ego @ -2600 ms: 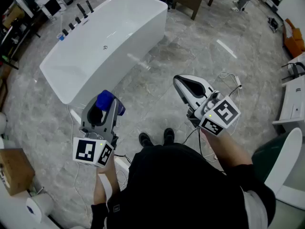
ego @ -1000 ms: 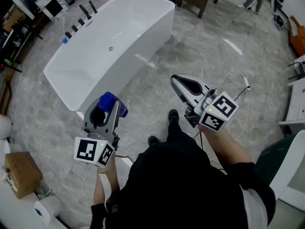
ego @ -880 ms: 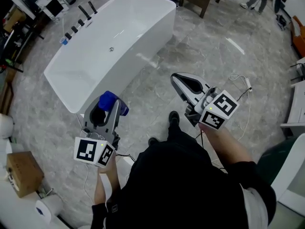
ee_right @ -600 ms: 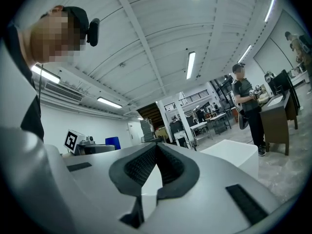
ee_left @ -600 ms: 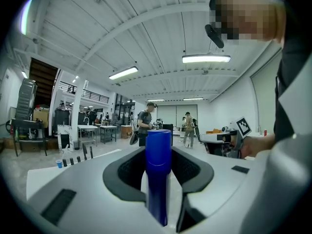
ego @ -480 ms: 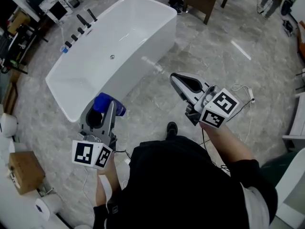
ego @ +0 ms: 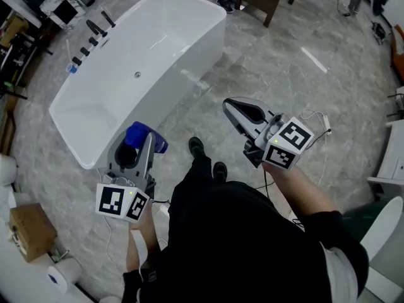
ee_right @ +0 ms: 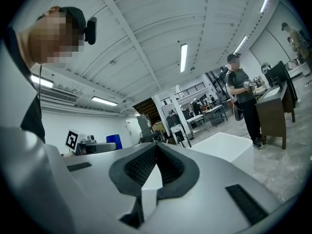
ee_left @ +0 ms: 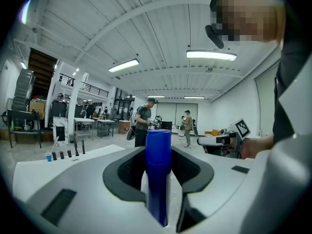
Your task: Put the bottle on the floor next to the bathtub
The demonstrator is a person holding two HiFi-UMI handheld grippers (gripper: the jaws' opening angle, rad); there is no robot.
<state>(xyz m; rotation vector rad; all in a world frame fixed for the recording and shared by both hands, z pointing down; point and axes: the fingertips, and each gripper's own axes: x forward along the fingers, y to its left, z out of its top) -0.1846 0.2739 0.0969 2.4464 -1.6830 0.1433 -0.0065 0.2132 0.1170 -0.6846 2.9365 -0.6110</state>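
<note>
The grey stone floor [ego: 271, 74] beside the white bathtub [ego: 182, 82] awaits its delivery. A person stands near the tub, left tool [ego: 136, 145] clamped on the upright blue bottle [ego: 140, 134], right tool [ego: 229, 106] clenched, empty. The carry appears under way; next comes lowering the bottle beside the tub wall and letting go.

You wear a black top [ego: 240, 245] with long sleeves, dark trousers and black shoes [ego: 197, 146]. A pale band [ego: 140, 245] shows at your left wrist, and a dark camera [ee_left: 215, 32] sits on your head. Your left gripper [ego: 134, 145] and right gripper [ego: 230, 105] have smooth white-grey shells and dark ribbed pads [ee_right: 139, 167]. Each ends in a white cube [ego: 121, 202] printed with black square markers and a small green light. A thin white cable [ego: 314, 114] trails by the right one.
</note>
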